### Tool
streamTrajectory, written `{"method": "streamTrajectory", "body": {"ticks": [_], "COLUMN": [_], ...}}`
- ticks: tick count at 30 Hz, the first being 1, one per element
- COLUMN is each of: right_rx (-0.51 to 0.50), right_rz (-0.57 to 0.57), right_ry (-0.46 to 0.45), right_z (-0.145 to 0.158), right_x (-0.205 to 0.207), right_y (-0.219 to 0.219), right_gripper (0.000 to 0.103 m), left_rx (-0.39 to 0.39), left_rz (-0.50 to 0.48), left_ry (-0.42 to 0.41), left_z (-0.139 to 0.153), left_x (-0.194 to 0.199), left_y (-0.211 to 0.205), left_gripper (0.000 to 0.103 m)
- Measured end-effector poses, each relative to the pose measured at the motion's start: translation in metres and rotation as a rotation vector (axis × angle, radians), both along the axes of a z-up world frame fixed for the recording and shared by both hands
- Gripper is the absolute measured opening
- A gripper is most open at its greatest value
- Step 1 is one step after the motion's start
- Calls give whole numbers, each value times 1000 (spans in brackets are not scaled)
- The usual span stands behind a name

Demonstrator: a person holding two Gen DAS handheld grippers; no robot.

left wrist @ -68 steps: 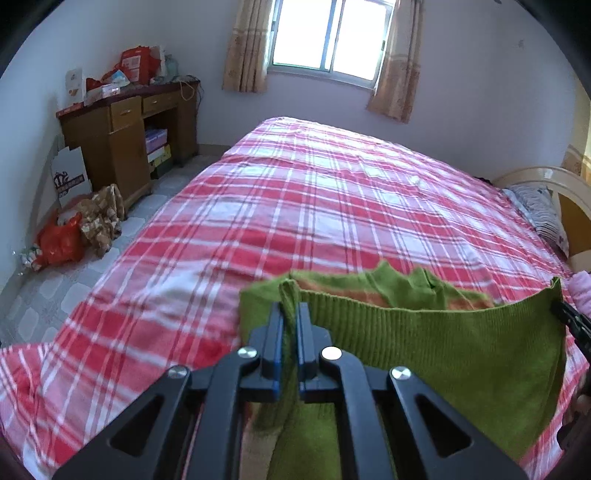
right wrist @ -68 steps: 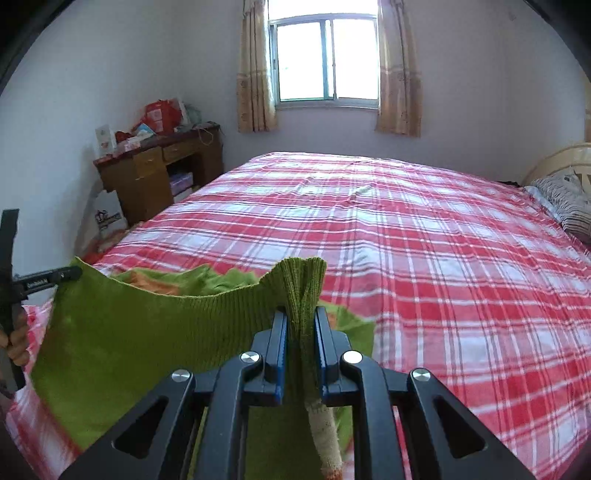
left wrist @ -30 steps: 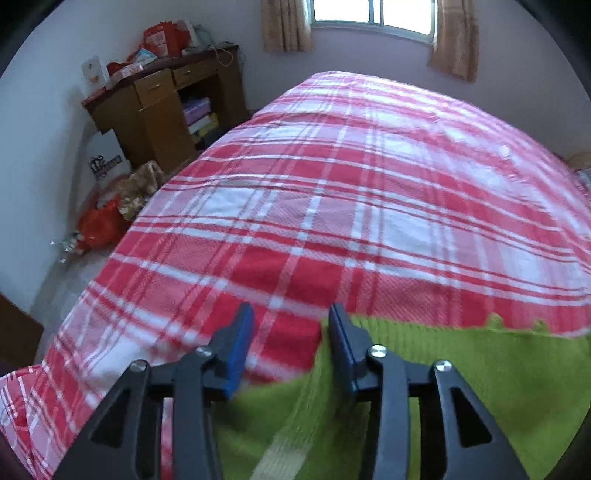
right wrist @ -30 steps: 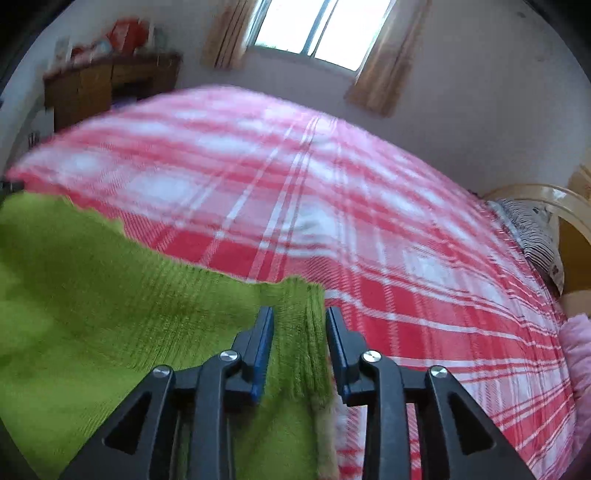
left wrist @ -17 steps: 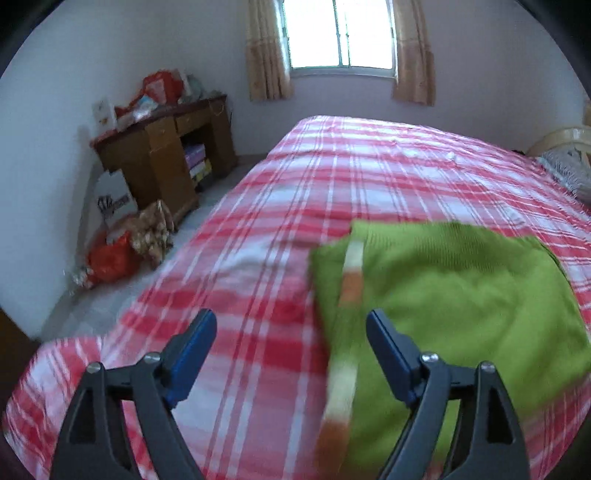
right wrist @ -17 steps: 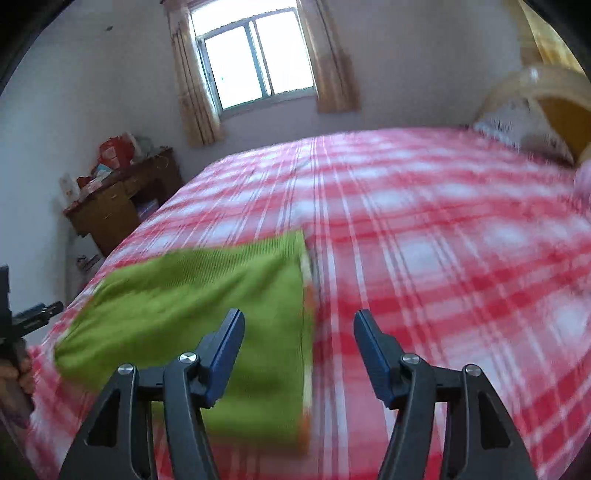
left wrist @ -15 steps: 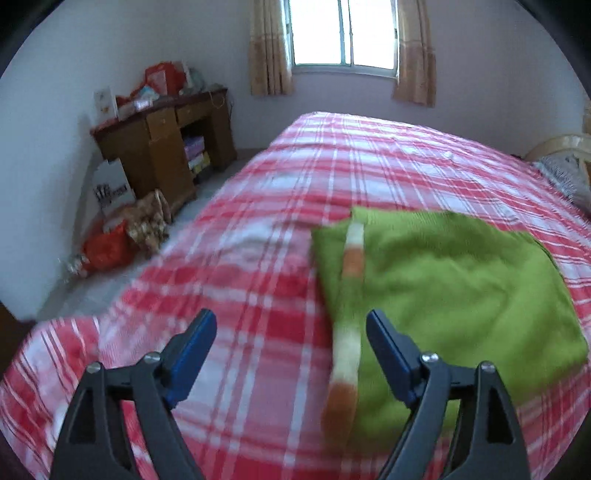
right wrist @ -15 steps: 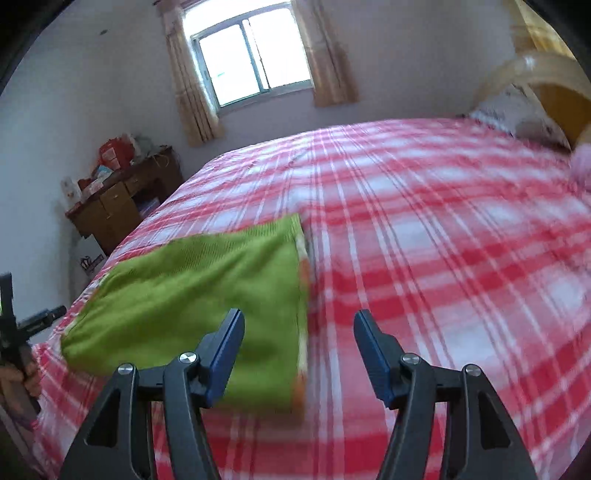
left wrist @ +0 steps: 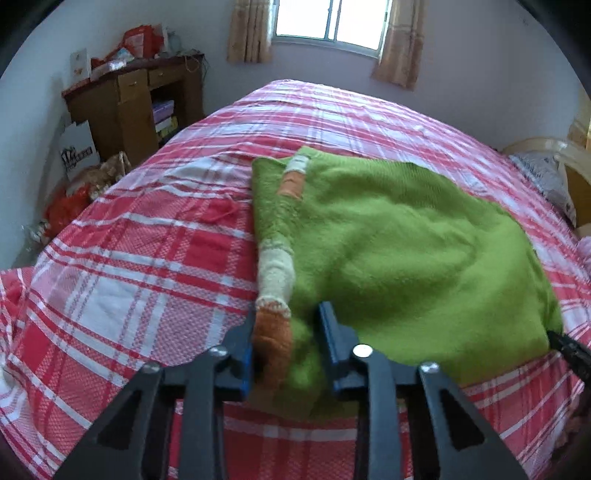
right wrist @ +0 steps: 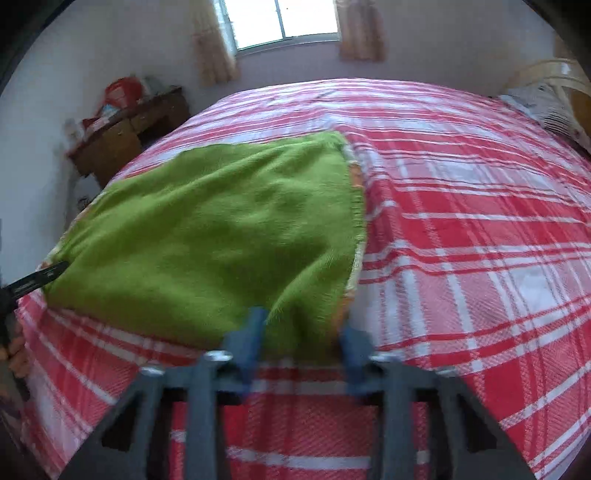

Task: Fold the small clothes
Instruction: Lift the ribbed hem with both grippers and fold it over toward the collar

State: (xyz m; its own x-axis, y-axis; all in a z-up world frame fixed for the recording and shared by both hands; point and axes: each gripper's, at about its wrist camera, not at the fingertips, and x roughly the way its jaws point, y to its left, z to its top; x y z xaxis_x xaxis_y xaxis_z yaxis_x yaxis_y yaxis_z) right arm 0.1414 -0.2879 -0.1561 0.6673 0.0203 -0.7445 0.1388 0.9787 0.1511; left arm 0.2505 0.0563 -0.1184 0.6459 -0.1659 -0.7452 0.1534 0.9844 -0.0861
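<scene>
Both grippers, left gripper point(left wrist: 286, 341) and right gripper point(right wrist: 301, 338), are closing on the green sweater's point(left wrist: 406, 251) near corners (pads not yet clamped). Next, probably: lifting the hem toward the window point(left wrist: 328, 18).

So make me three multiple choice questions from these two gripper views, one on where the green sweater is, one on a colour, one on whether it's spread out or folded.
1. Where does the green sweater lie?
A. on the plaid bedspread
B. on the wooden desk
C. on the floor

2. What colour is the sleeve cuff between the left gripper fingers?
A. blue
B. orange
C. black

3. How is the sweater arranged?
A. hanging in the air
B. rolled into a ball
C. folded flat, sleeve along one edge

Answers:
1 A, the red and white plaid surrounds it in both views.
2 B, the cuff tip is orange below a cream band.
3 C, it lies flat as a rectangle, near corners between the closing left and right gripper fingers.
</scene>
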Motion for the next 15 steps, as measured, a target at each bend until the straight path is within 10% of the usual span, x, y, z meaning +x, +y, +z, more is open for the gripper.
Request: {"method": "streamTrajectory", "body": {"ticks": [6, 15], "right_rx": [-117, -51], "right_rz": [74, 44], "right_ry": [52, 41], "right_z": [9, 2], "right_x": [-10, -25], "right_y": [3, -24], "right_gripper": [20, 19], "left_rx": [-120, -29], "left_rz": [7, 70], "left_ry": [-12, 7], "left_z": [17, -5], "left_x": [-14, -26], "left_y": [24, 37], "left_gripper": [12, 16]}}
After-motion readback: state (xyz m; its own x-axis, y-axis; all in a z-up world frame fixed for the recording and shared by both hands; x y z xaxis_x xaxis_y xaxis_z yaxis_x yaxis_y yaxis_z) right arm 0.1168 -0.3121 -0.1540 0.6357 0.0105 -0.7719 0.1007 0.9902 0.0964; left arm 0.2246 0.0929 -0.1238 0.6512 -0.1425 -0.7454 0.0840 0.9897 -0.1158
